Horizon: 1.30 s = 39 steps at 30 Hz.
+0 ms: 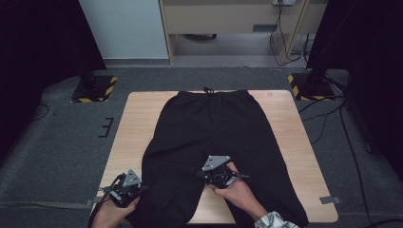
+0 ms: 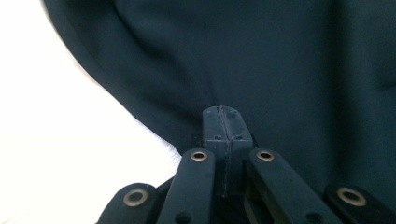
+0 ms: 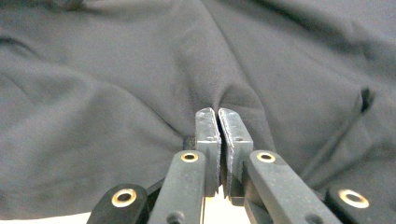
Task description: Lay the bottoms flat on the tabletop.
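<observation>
Now a pair of black trousers [image 1: 209, 137] lies spread flat on the light wooden desk [image 1: 135, 118], filling the middle of the high view: the waistband with its drawstring sits at the desk's far edge, in the upper centre of the frame, and the two legs fan out toward the lower edge, one toward lower left, the other toward lower right.

At lower left of the high view, the left tongs [image 1: 135, 187] sit at the outer edge of the left-hand trouser leg, held by a hand [image 1: 108, 214] that comes up from the bottom of the frame. In the left gripper view the left tongs [image 2: 223, 112] are clenched, the two pads pressed flat together with only a thin seam between them, and the edge of the dark trousers [image 2: 280, 65] is drawn into a small pucker at their tips; the pale desk [image 2: 56, 149] fills the left of that frame.

Just right of centre in the lower part of the high view, the right tongs [image 1: 205, 175] rest at the inner side of the right-hand leg, near the crotch, with the other hand [image 1: 237, 190] behind them. In the right gripper view the right tongs [image 3: 217, 114] are likewise clenched, grasping a pinched ridge of the trousers [image 3: 116, 93], with folds radiating from the tips.
</observation>
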Each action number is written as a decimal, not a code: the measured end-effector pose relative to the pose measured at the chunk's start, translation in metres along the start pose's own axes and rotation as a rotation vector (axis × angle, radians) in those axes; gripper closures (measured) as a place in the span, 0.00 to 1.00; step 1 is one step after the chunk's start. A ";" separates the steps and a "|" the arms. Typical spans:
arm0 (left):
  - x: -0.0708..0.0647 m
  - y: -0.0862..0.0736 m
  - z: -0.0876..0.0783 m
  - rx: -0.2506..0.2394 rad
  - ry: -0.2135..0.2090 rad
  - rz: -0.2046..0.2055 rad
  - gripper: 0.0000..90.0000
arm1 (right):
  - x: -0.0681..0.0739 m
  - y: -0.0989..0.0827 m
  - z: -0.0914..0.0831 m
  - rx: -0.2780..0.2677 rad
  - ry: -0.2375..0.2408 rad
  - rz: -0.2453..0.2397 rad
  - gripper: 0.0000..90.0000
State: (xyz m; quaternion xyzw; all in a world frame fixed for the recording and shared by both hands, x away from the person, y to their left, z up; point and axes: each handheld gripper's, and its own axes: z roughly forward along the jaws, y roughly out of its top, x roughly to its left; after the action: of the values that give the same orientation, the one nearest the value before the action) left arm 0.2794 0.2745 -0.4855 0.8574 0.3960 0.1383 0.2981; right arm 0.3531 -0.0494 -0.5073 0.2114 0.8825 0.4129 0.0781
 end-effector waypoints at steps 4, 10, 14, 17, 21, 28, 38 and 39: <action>0.005 0.007 -0.012 -0.065 -0.006 -0.019 1.00 | -0.001 0.011 -0.006 -0.035 0.006 0.000 0.98; 0.019 0.029 -0.034 -0.203 0.013 -0.045 1.00 | -0.017 0.024 -0.022 -0.096 -0.020 0.035 0.98; 0.049 0.050 -0.014 -0.214 0.089 -0.101 1.00 | -0.034 0.029 -0.017 -0.089 -0.069 0.082 0.98; 0.064 0.056 0.015 -0.164 0.133 -0.108 1.00 | -0.041 0.029 -0.001 -0.044 -0.091 0.095 0.98; 0.076 0.056 0.048 -0.112 0.162 -0.093 1.00 | -0.044 0.026 0.021 0.020 -0.131 0.085 0.97; 0.082 0.051 0.076 -0.056 0.167 -0.070 0.99 | -0.046 0.023 0.036 0.051 -0.148 0.084 0.82; 0.062 0.044 0.044 -0.171 0.199 -0.048 0.59 | -0.012 0.036 -0.001 -0.064 -0.140 0.054 0.52; 0.057 0.041 0.042 -0.160 0.194 -0.040 0.60 | -0.007 0.036 0.001 -0.063 -0.127 0.046 0.53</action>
State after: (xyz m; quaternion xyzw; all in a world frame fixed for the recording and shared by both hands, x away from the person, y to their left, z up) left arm 0.3607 0.2799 -0.4926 0.8054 0.4278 0.2458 0.3286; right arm 0.3711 -0.0312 -0.4810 0.2550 0.8571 0.4279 0.1311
